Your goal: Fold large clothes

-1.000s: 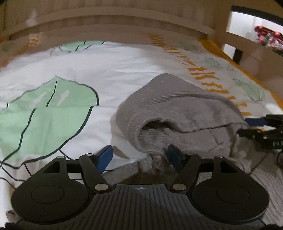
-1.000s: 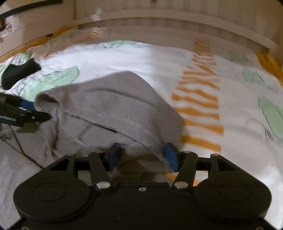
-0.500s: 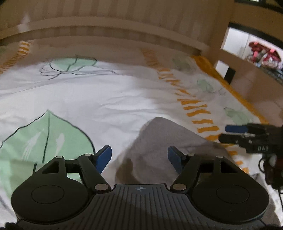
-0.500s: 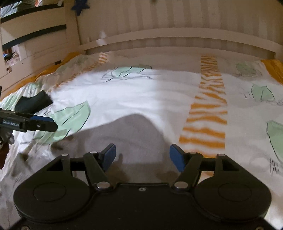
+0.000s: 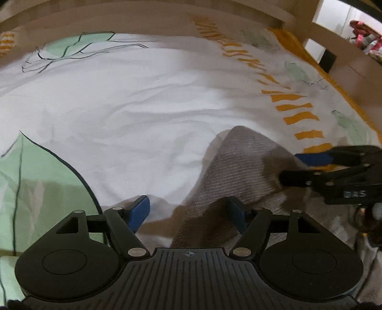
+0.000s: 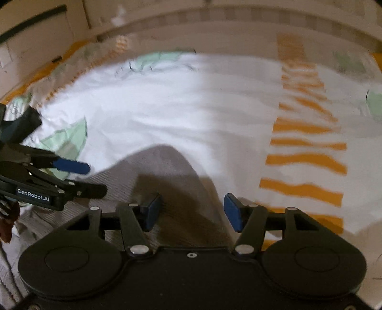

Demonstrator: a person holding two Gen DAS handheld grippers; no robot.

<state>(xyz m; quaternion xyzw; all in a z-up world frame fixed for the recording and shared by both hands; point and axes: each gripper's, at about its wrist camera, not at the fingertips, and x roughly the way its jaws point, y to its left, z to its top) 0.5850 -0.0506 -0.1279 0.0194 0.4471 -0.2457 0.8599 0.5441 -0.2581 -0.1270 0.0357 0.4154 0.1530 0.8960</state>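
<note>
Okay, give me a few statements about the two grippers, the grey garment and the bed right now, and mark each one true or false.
1. Both the left gripper and the right gripper are open. True.
2. The grey garment is neatly folded into a square. False: it lies rumpled, with a rounded peak.
3. The bedsheet shows green leaves and orange stripes. True.
4. The right gripper clamps the garment. False: its jaws stand apart over the cloth.

Ribbed grey knit garment [image 5: 241, 167], soft and matt, smooth creased cotton-like bedsheet [image 5: 133, 114] with printed leaves, matt black plastic left gripper [image 5: 188, 212], pale painted wooden bed frame [image 6: 238, 16]
</note>
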